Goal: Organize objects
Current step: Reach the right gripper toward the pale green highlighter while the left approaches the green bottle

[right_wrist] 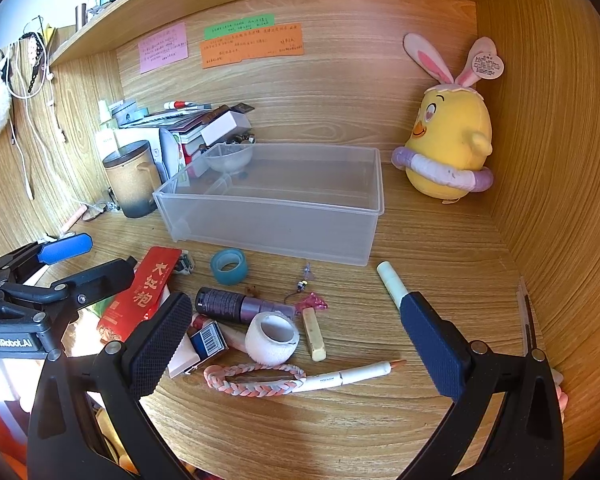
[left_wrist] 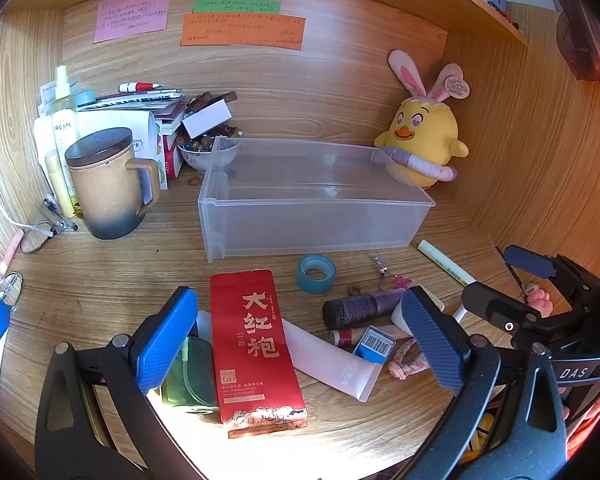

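Observation:
An empty clear plastic bin [left_wrist: 312, 196] [right_wrist: 272, 204] stands mid-desk. In front of it lie loose items: a red tea packet [left_wrist: 256, 348] [right_wrist: 140, 292], a blue tape roll [left_wrist: 316, 274] [right_wrist: 229, 266], a dark purple bottle [left_wrist: 360, 308] [right_wrist: 236, 304], a white tube [left_wrist: 332, 364], a white bandage roll [right_wrist: 272, 338], a braided band [right_wrist: 256, 380], a white pen [right_wrist: 352, 374] and a pale green marker [left_wrist: 446, 262] [right_wrist: 390, 282]. My left gripper [left_wrist: 300, 344] hovers open over the tea packet. My right gripper [right_wrist: 296, 344] hovers open over the bandage roll. Neither holds anything.
A lidded tan mug [left_wrist: 104, 184] [right_wrist: 132, 180], bottles, stacked books and a bowl of beads [left_wrist: 208, 152] crowd the back left. A yellow plush chick [left_wrist: 420, 140] [right_wrist: 448, 148] sits at the back right. Wooden walls enclose the desk; a shelf runs overhead.

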{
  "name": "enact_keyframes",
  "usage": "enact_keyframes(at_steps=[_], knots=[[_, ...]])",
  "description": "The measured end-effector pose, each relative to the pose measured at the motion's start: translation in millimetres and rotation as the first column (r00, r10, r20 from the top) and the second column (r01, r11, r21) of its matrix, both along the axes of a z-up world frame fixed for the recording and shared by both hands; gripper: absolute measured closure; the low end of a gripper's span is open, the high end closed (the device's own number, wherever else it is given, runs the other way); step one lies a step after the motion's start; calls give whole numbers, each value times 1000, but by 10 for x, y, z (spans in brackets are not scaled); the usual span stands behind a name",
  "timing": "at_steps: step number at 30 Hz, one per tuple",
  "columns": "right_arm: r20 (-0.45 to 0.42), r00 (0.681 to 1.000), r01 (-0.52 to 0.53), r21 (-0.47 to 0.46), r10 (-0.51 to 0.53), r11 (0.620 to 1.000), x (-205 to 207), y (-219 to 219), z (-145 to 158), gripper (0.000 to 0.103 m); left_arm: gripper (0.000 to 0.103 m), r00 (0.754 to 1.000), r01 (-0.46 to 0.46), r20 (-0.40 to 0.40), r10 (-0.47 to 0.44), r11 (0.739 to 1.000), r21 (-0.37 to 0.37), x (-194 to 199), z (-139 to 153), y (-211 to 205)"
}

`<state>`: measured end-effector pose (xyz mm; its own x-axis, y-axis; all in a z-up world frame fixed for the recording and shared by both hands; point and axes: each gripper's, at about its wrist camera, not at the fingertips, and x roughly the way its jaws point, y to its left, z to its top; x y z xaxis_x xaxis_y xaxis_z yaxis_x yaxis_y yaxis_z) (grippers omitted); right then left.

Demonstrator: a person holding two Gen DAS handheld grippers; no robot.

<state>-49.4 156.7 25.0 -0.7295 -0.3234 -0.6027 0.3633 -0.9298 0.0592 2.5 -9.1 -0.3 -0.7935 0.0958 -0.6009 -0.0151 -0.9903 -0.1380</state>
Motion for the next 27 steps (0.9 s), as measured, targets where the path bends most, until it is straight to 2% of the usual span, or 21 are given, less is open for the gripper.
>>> enact_keyframes(at_steps=[27], knots=[[19, 1000, 2, -18, -2, 1000, -28, 12, -22, 0, 0, 1000, 13, 16, -13, 1000, 13, -2, -26, 0]])
